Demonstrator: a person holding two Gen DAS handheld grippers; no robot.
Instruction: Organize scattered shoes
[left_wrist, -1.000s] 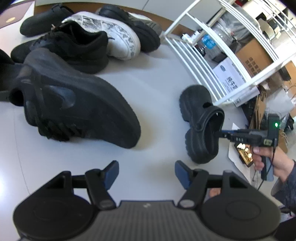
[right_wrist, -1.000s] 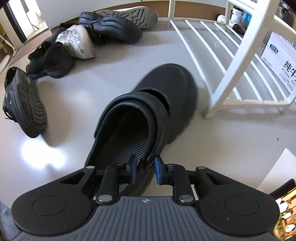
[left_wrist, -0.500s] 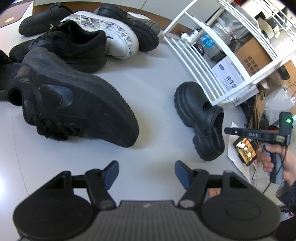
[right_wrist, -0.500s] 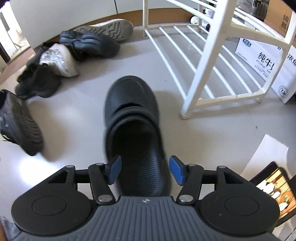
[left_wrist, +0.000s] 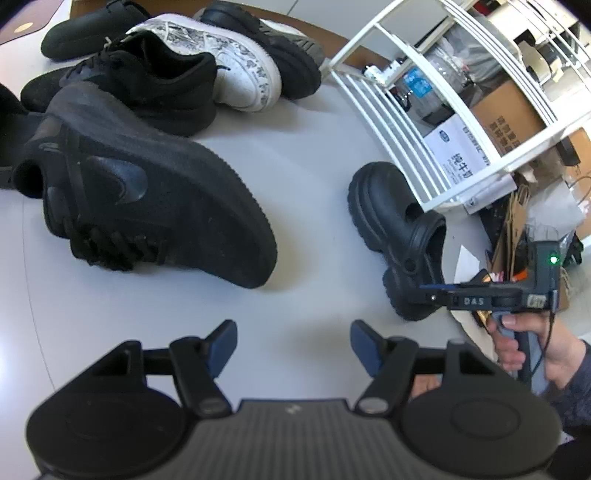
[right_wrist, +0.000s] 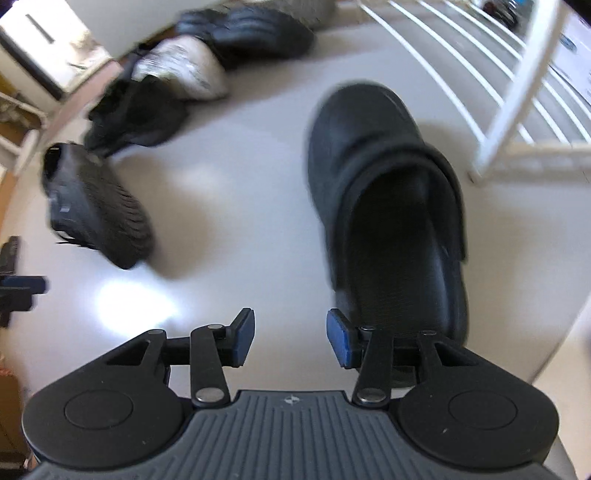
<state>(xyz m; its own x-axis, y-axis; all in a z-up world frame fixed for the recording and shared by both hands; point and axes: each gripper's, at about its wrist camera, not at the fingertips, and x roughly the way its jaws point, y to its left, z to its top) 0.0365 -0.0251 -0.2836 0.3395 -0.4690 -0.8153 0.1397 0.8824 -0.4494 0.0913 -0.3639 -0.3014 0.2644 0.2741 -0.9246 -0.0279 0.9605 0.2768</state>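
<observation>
Left wrist view, our count: black clog (left_wrist: 399, 236) upright on the floor beside the white rack (left_wrist: 436, 122), unshelved. Five shoes heaped (left_wrist: 177, 70), one sneaker (left_wrist: 147, 192) tipped. Left claw (left_wrist: 291, 341) released, empty; right claw (right_wrist: 291, 338) closing on nothing.

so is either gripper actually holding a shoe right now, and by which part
Neither. The right gripper has bare floor between its closing jaws; the black clog sits just beside it, ungripped. The left gripper is open over the floor.

A pale floor (left_wrist: 314, 177) carries a black clog (left_wrist: 391, 221), sneakers (left_wrist: 147, 192) and a white rack (left_wrist: 424, 122).
</observation>
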